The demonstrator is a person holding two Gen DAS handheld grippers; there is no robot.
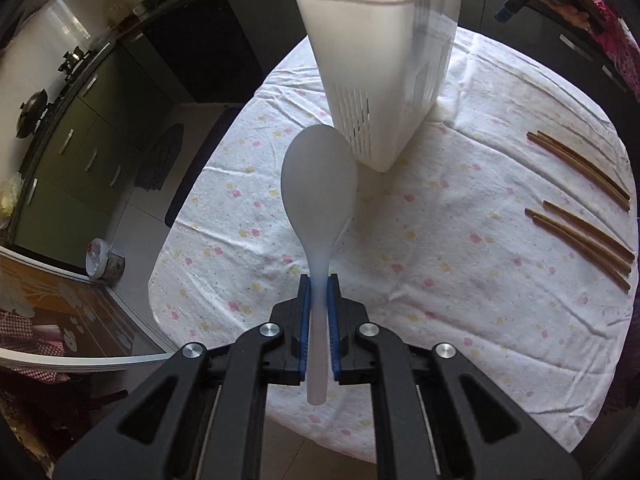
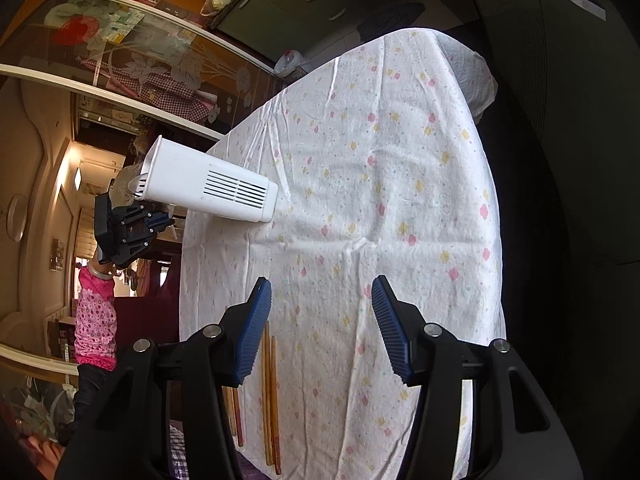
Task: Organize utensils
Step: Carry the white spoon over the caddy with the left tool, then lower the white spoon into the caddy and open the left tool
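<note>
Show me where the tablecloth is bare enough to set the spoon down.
Free: the cloth between the spoon and the chopsticks, and left of the spoon to the table edge. Crowded: the right edge with the chopsticks, and around the holder.

I am working in a home kitchen opening onto a living area. Evidence: dark green cabinet fronts (image 1: 80,148) with metal bar handles run under a dark countertop (image 1: 100,46) carrying a wok (image 1: 30,110) on a stove. A small bin (image 1: 105,258) with a bag stands on the tiled floor. My table wears a white flowered cloth (image 2: 400,184). A sliding glass door (image 2: 132,52) with etched floral pattern separates the kitchen from a warmly lit hallway (image 2: 68,184) beyond.
</note>
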